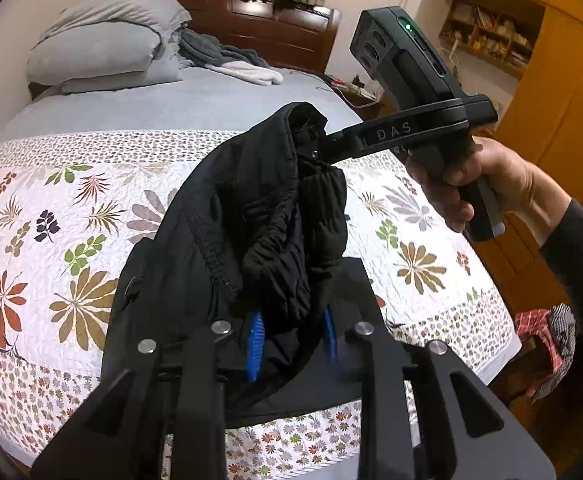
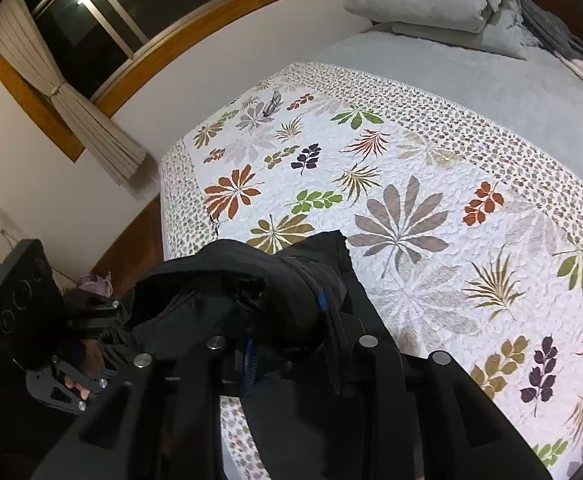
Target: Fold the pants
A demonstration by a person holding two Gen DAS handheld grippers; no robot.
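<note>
I hold one pair of black, padded fabric pants (image 1: 259, 216) bunched in the air above the bed (image 1: 211, 104), a fold of it in each hand. My left gripper (image 1: 291, 332) has its blue-padded jaws part-way closed with the cloth bulging between them. My right gripper (image 1: 323, 144) reaches in from the right in the left wrist view, its jaws pinched tight on the top edge of the pants; my right hand (image 1: 471, 184) around its handle shows only there. In the right wrist view, the right gripper (image 2: 287, 336) is buried in the dark cloth (image 2: 227, 280), and only this view shows the one wood-framed window (image 2: 131, 12) with its tied beige curtain (image 2: 79, 116). Under the pants lies one white quilt with a leaf print (image 2: 411, 200). Two grey pillows (image 1: 103, 40) sit stacked by the dark wooden headboard (image 1: 275, 28).
</note>
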